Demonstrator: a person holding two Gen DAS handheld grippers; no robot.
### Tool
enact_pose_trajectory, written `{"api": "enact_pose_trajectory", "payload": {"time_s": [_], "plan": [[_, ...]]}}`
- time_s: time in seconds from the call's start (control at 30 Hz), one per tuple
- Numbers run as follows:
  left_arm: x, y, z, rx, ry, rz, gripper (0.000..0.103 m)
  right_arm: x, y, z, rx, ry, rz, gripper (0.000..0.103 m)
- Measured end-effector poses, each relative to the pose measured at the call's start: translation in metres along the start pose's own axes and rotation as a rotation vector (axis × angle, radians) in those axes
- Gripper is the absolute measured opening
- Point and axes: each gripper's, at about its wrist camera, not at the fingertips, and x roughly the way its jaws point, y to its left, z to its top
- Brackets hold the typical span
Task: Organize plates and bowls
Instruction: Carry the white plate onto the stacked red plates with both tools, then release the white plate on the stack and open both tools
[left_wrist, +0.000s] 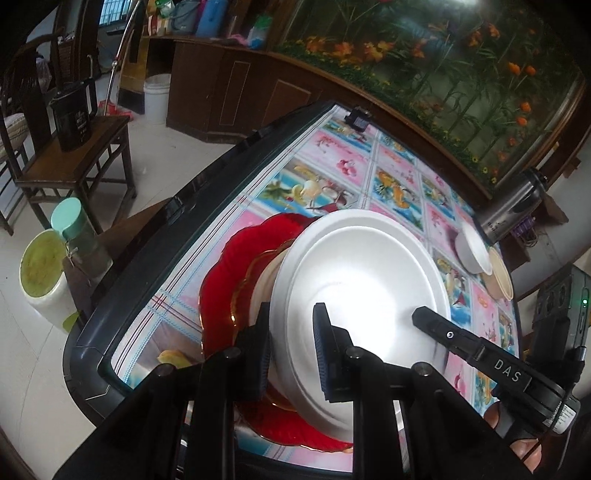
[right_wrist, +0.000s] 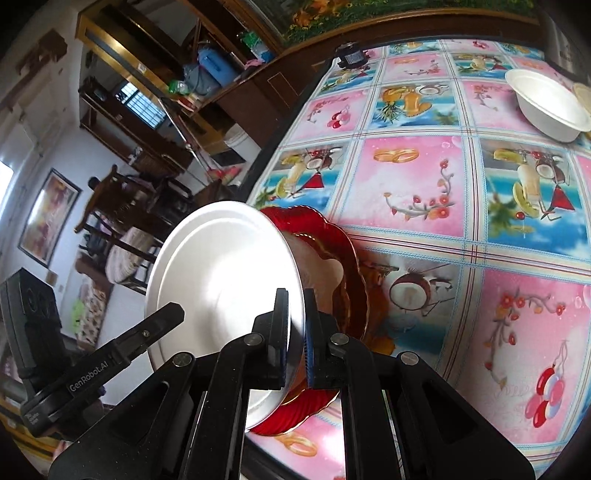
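White plate (left_wrist: 369, 280) held tilted over red scalloped plate (left_wrist: 225, 273), near table (right_wrist: 406, 177) edge closest to person. Left gripper (left_wrist: 291, 350) pinches plate rim on one side; right gripper (right_wrist: 295, 332) pinches opposite rim, fingers nearly together. Plate looks light, stiff, smooth: likely slippery, rim grip best. Red plate probably glass, fragile. White bowl (right_wrist: 546, 107) waits at far edge.

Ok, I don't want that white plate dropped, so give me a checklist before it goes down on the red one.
1. Left hand-held gripper clamps the white plate rim: ok.
2. Right hand-held gripper clamps the opposite rim: ok.
3. Plate over the red plate: ok.
4. Plate level: not ok, tilted.
5. What lies between the plates: cannot tell.
6. White bowl stands apart: ok.
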Motion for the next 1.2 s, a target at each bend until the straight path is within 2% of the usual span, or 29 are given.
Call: {"api": "enact_pose_trajectory", "payload": {"time_s": [0.07,0.13,0.23,0.33,0.4,0.5,0.67,0.73,0.77,0.8,0.87,1.03,1.2], "plan": [[0.005,0.005,-0.001,-0.007,0.023,0.026,0.025,0.003,0.001,-0.001,-0.011,-0.006,-0.027,0.007],[0.003,0.009,-0.001,-0.015,0.018,0.038,0.038,0.004,0.000,-0.001,-0.012,-0.004,-0.036,0.007],[-0.014,0.015,0.000,-0.010,-0.054,0.096,0.056,0.005,0.004,-0.002,-0.048,-0.016,-0.080,0.008],[-0.028,0.021,0.002,-0.009,-0.108,0.119,0.061,0.006,0.018,-0.006,-0.162,-0.034,-0.158,0.015],[-0.034,0.026,0.003,-0.023,-0.119,0.108,0.061,0.007,0.028,-0.010,-0.242,-0.043,-0.205,0.027],[-0.039,0.030,0.004,-0.029,-0.131,0.106,0.061,0.004,0.036,-0.012,-0.316,-0.052,-0.244,0.027],[-0.039,0.029,0.004,-0.040,-0.126,0.092,0.061,-0.015,0.019,-0.003,-0.240,-0.068,-0.150,0.027],[-0.044,0.024,0.002,-0.033,-0.136,0.070,0.061,-0.026,0.010,-0.001,-0.209,-0.101,-0.115,0.027],[-0.046,0.021,0.002,-0.028,-0.144,0.061,0.061,-0.036,0.000,0.001,-0.181,-0.144,-0.111,0.031],[-0.049,0.016,0.001,-0.018,-0.156,0.050,0.061,-0.043,-0.007,0.002,-0.158,-0.179,-0.118,0.041],[-0.056,0.004,-0.001,0.015,-0.183,0.026,0.061,-0.054,-0.023,0.004,-0.113,-0.235,-0.129,0.046],[-0.059,-0.038,-0.010,0.128,-0.209,-0.023,0.076,-0.075,-0.077,0.002,-0.013,-0.325,-0.206,0.046],[-0.042,-0.087,-0.026,0.251,-0.161,-0.058,0.078,-0.090,-0.132,-0.007,0.072,-0.440,-0.321,0.046]]}}
